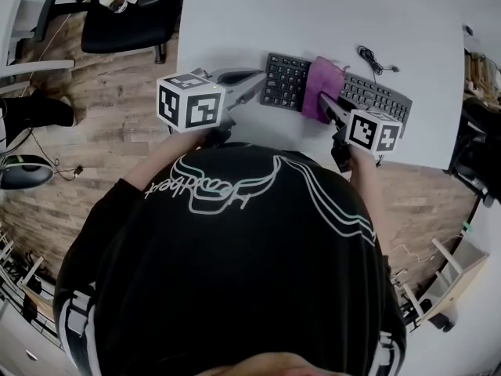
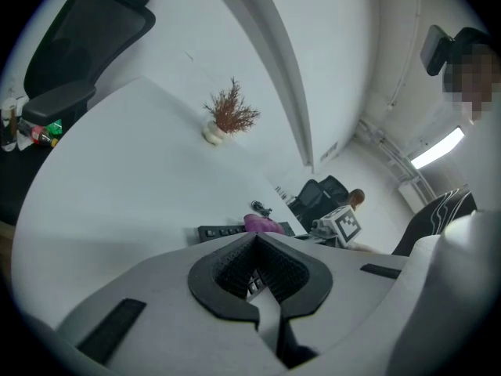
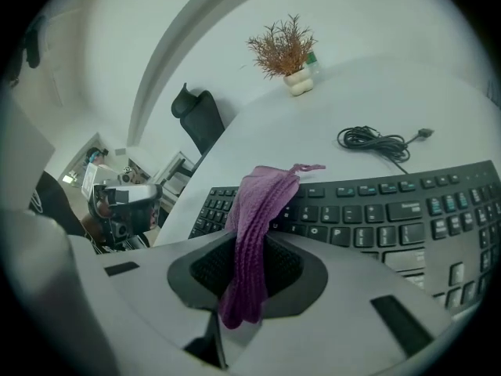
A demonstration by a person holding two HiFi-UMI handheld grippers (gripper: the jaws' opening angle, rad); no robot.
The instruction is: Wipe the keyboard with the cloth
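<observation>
A black curved keyboard (image 1: 368, 92) lies on the white table (image 1: 258, 14). A purple cloth (image 1: 322, 87) is draped over its middle keys. My right gripper (image 1: 327, 106) is shut on the cloth; in the right gripper view the cloth (image 3: 262, 198) runs up from between the jaws onto the keyboard (image 3: 391, 210). My left gripper (image 1: 257, 79) hovers at the keyboard's left end, shut on nothing. In the left gripper view the left gripper (image 2: 255, 240) points along the table, with the keyboard (image 2: 223, 231) and cloth (image 2: 262, 224) just beyond.
A coiled black cable (image 1: 374, 59) lies behind the keyboard. A small potted dry plant (image 3: 288, 53) stands far back on the table. A black office chair (image 1: 129, 14) stands on the wooden floor to the left. The table's near edge runs just in front of me.
</observation>
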